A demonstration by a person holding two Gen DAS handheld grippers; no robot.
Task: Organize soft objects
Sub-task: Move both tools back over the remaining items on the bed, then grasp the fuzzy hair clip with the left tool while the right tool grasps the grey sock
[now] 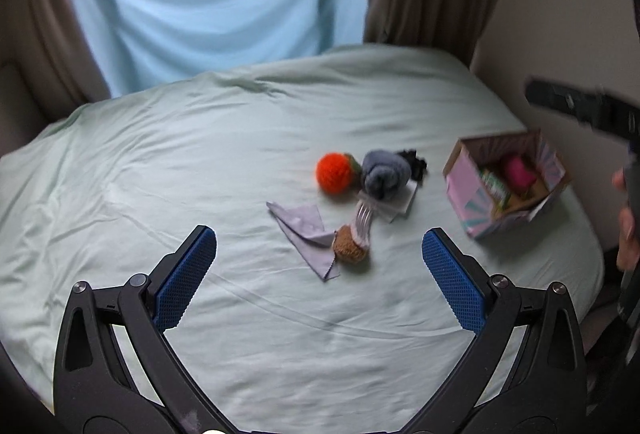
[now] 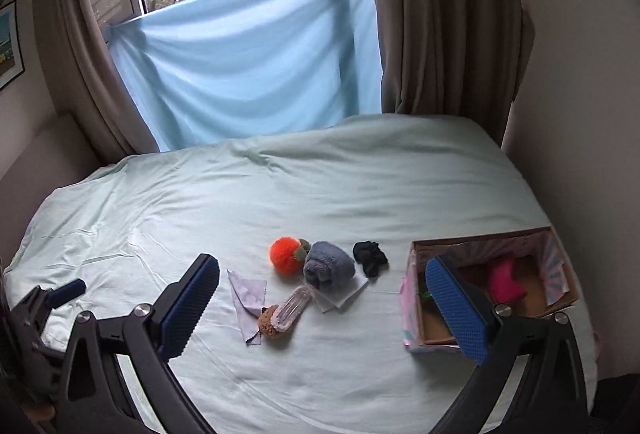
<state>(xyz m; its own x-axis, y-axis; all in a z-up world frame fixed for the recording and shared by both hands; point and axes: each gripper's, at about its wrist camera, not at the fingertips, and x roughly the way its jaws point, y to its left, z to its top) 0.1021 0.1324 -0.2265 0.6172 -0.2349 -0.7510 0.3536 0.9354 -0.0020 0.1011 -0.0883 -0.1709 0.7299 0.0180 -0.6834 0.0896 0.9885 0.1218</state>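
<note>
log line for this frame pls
left gripper: open, empty | right gripper: open, empty | box: holds pink item | orange ball, grey roll: on bed

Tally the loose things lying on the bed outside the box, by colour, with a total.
Orange: 1, the fluffy ball
Blue-grey: 1, the rolled towel
Black: 1, the scrunchie
Pale lilac: 1, the thin cloth
Brown: 1, the knitted piece
Clear: 1, the hair clip
White: 1, the folded cloth
Total: 7
</note>
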